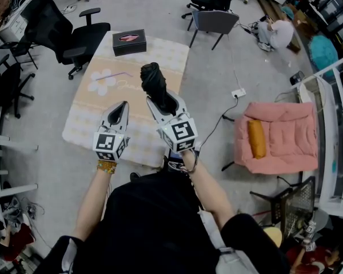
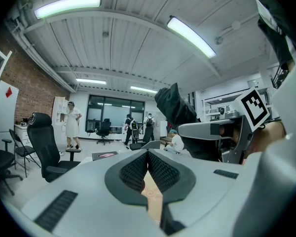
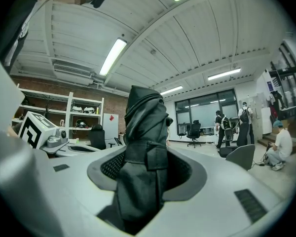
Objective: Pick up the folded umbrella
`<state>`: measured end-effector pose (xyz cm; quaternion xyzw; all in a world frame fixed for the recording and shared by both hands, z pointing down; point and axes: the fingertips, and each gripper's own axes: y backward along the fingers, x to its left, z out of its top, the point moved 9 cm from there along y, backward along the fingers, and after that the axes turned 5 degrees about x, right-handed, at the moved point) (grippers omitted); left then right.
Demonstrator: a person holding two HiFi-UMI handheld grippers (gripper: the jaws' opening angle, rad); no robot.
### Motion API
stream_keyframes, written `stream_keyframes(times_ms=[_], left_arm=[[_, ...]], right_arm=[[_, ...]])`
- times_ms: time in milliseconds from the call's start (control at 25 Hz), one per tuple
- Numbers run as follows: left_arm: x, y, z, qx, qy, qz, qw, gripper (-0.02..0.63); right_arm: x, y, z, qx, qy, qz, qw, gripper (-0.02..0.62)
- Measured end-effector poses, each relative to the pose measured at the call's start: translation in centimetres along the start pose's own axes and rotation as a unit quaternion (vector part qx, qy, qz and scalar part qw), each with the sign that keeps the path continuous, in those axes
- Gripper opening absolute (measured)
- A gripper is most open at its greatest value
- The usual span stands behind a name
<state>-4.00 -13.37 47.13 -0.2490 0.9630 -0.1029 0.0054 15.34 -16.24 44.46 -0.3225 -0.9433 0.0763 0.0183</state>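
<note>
The folded black umbrella (image 1: 155,85) is held up off the floor, its free end sticking out past the jaws. My right gripper (image 1: 163,104) is shut on it; in the right gripper view the umbrella (image 3: 144,147) fills the gap between both pads, strap wrapped round it. My left gripper (image 1: 121,114) hovers beside it on the left, jaws together with nothing between them; in the left gripper view its pads (image 2: 148,169) meet, and the umbrella (image 2: 175,107) with the other gripper shows at the right.
Below lies a beige flowered mat (image 1: 103,110) with a black box (image 1: 129,42) at its far edge. Black office chairs (image 1: 68,30) stand at left, a grey chair (image 1: 214,21) beyond, a pink cushion seat (image 1: 280,136) at right. A cable (image 1: 220,119) runs across the floor.
</note>
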Motion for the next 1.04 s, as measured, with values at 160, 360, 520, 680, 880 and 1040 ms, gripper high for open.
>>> stream_keyframes(times_ms=[160,360,520,680,880,1040], left_arm=[[0.0,-0.2,-0.2,0.001,0.001,0.000,1.0000,0.014],[0.2,-0.2,-0.2,0.002,0.002,0.002,1.0000,0.014],[0.2,-0.2,-0.5,0.005,0.002,0.004,1.0000,0.014],[0.4,-0.2,-0.6,0.009,0.003,0.007,0.9999,0.014],[0.4,-0.7,-0.6,0.012,0.005,0.010,0.9999,0.014],[0.2,-1.5,-0.7,0.013,0.005,0.007,0.9999,0.014]], right_arm=[[0.0,-0.3,-0.2,0.001,0.005,0.003,1.000,0.212],[0.1,-0.4,-0.1,0.004,0.000,0.005,1.000,0.212],[-0.1,-0.5,-0.2,0.004,-0.001,0.005,1.000,0.212],[-0.2,-0.8,-0.5,0.008,-0.002,0.005,1.000,0.212],[-0.6,-1.1,-0.8,0.012,-0.005,0.012,1.000,0.212],[-1.4,-1.5,-1.5,0.014,-0.010,0.015,1.000,0.212]])
